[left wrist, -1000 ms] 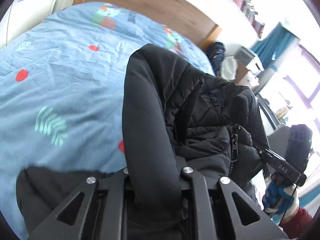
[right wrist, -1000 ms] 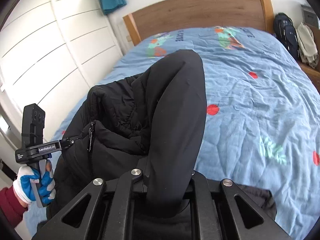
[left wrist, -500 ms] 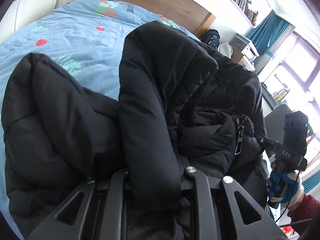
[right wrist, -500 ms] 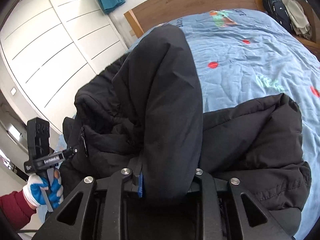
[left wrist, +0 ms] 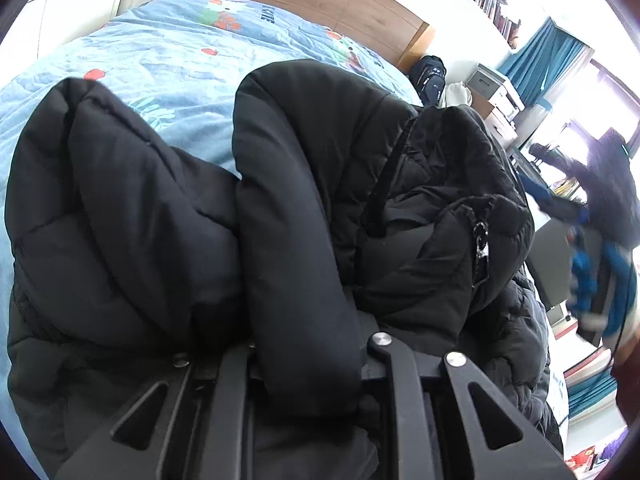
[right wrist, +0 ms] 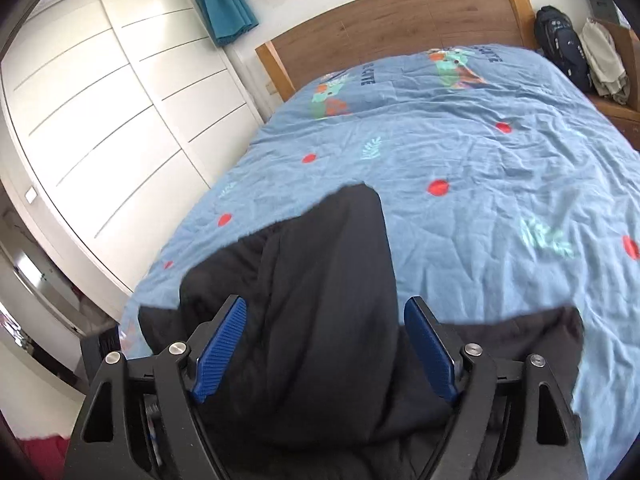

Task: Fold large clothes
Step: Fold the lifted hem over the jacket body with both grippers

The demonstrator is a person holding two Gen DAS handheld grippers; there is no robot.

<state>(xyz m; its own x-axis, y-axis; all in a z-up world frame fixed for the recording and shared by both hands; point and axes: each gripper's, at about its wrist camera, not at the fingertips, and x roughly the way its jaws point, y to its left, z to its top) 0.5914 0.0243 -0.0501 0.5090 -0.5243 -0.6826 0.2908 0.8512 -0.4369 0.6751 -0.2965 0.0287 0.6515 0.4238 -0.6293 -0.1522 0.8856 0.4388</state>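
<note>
The right gripper point(right wrist: 326, 346) stands with its blue pads point(right wrist: 218, 350) spread apart over a black jacket point(right wrist: 320, 280) lying on the blue bed point(right wrist: 480, 140).

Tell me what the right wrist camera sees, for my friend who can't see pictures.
The right gripper has its jaws wide open around a fold of black puffer jacket lying on a bed with a blue patterned duvet. Behind are a wooden headboard and white wardrobe doors.

Matt black quilted jacket point(left wrist: 304, 208) on crumpled cloth bedspread point(right wrist: 480, 168), wooden headboard point(right wrist: 392, 32).
</note>
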